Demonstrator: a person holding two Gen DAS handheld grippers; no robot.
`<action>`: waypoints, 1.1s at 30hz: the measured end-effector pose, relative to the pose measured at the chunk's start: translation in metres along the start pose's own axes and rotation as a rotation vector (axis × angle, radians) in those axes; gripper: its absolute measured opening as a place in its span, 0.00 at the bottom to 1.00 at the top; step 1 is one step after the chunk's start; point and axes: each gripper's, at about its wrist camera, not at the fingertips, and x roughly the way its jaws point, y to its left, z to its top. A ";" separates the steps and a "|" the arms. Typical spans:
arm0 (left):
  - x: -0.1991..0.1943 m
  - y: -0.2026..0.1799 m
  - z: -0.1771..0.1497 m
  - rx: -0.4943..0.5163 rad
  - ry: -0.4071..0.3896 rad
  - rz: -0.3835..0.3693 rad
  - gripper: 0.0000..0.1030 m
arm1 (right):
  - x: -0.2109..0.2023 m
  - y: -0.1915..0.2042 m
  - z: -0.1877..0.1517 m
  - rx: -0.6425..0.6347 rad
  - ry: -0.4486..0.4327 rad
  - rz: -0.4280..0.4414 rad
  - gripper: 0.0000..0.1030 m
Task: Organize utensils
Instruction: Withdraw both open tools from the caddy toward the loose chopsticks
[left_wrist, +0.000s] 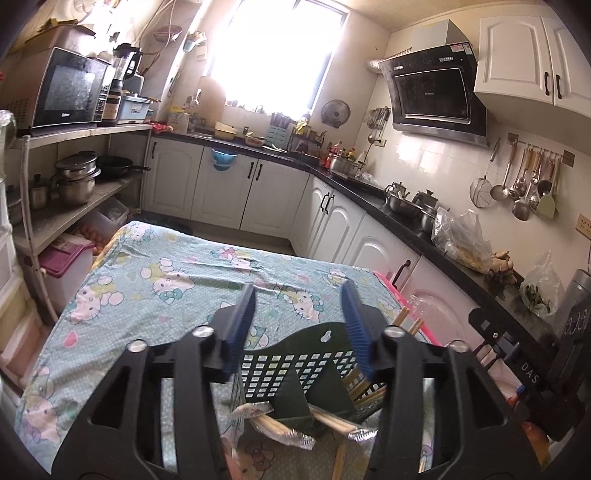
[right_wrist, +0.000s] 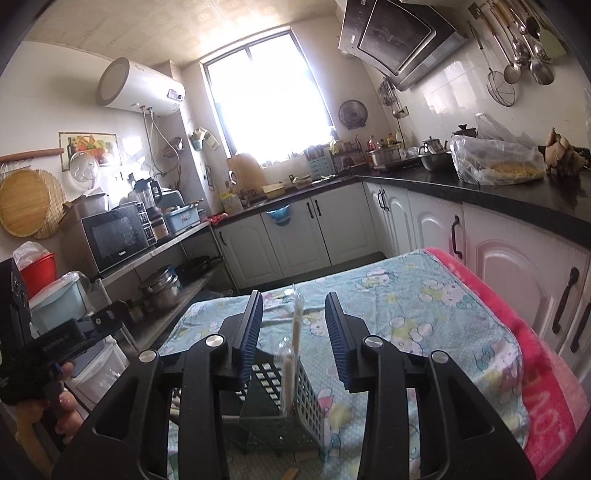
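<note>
A dark green perforated utensil holder (left_wrist: 295, 365) stands on the cartoon-print tablecloth (left_wrist: 155, 295). My left gripper (left_wrist: 299, 291) hovers over its back rim, open, with nothing pressed between the blue pads. Bare wooden chopsticks (left_wrist: 404, 323) lean in the holder's right compartment. Plastic-wrapped chopsticks (left_wrist: 273, 424) lie at its near side. In the right wrist view the holder (right_wrist: 303, 391) sits under my right gripper (right_wrist: 293, 299). That gripper is open. A wrapped pair of chopsticks (right_wrist: 296, 325) stands upright in the holder between the fingers, touching neither pad.
A pink towel (right_wrist: 546, 387) lies under the cloth along the table's right edge, close to the white cabinets (right_wrist: 517, 280) and black counter (right_wrist: 498, 192). Shelves with pots (left_wrist: 74, 181) and a microwave (left_wrist: 70, 92) stand left. A hand (right_wrist: 66, 410) holds the other gripper's handle.
</note>
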 end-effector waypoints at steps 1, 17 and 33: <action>-0.003 0.000 -0.001 0.002 -0.005 0.002 0.48 | -0.001 -0.001 -0.001 0.001 0.006 0.000 0.34; -0.033 0.005 -0.014 -0.023 -0.023 -0.016 0.90 | -0.019 -0.002 -0.016 -0.006 0.046 0.007 0.49; -0.058 0.016 -0.041 -0.055 0.008 -0.001 0.90 | -0.042 0.004 -0.031 -0.043 0.082 0.018 0.53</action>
